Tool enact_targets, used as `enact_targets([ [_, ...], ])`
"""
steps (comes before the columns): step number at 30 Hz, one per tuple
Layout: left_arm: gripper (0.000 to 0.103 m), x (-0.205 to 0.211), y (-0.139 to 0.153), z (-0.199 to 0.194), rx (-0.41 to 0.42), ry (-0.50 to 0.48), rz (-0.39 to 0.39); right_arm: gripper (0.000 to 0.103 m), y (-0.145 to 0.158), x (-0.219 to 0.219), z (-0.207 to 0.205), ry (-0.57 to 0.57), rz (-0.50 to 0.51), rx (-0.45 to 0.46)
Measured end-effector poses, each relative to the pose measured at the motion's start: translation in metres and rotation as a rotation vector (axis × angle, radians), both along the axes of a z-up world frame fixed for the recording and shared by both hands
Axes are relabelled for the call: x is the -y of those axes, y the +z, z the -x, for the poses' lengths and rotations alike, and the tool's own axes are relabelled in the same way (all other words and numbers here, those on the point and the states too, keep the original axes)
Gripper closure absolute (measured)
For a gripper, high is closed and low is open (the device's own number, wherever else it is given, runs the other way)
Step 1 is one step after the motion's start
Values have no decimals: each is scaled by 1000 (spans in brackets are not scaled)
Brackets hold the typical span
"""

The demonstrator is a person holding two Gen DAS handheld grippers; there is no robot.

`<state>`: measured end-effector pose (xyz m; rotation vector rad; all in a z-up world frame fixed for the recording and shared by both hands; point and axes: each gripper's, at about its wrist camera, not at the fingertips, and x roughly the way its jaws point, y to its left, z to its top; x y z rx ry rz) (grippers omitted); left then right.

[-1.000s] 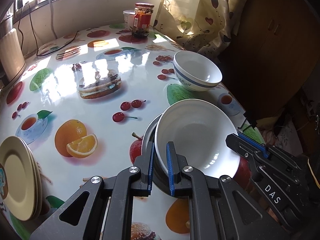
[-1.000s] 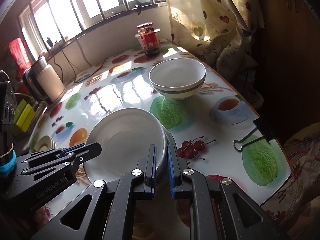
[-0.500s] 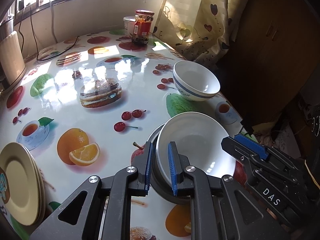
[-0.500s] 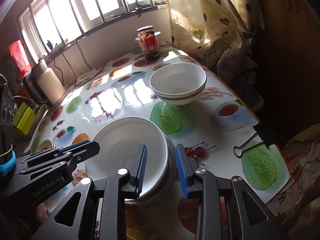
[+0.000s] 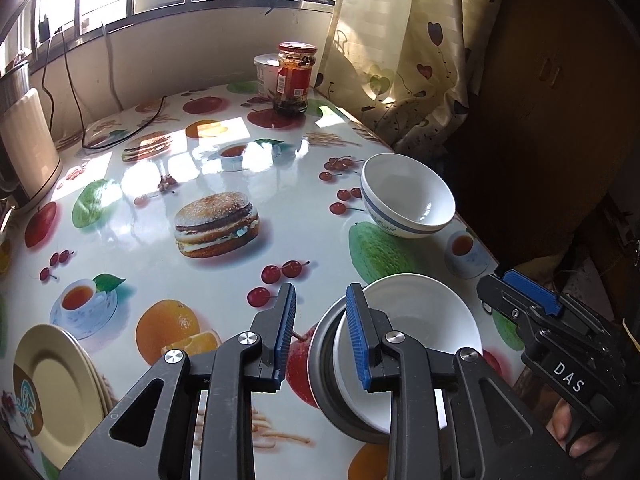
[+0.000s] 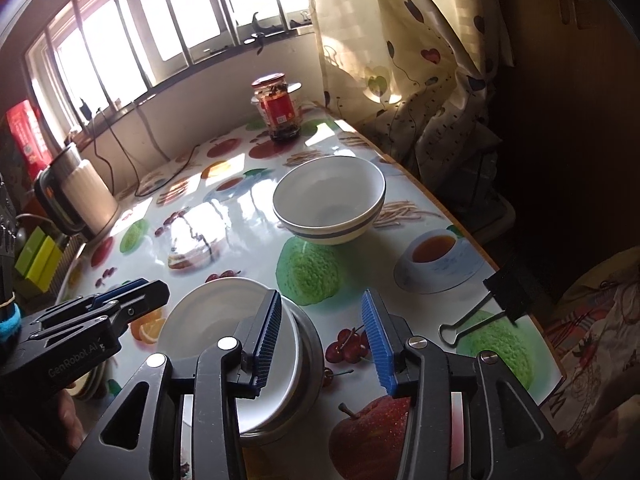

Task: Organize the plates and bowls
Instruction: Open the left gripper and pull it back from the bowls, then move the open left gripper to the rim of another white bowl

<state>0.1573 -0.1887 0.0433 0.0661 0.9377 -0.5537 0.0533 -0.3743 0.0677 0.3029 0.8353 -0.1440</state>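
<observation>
Both claws releasing the nested bowls.
Left claw and right claw are opening, clear of the white ceramic bowl inside the grey metal bowl on the fruit-print counter.

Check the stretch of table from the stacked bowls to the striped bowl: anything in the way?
Nothing visible. Between the stacked bowls and the striped bowl lies only bare printed tablecloth. The binder clip sits off to the side near the table edge, and the jar stands well beyond the striped bowl.

Left tongs opening, clear of white bowl.
</observation>
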Motion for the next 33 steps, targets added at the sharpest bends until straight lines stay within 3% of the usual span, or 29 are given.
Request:
enact_targets([
  [20,76,31,8,-47,-28,-39,14,60,10,39,-36,-44,28,19],
  [33,76,65,6,-81,-36,-74,-7,60,-2,64,-69,-43,2,-15],
])
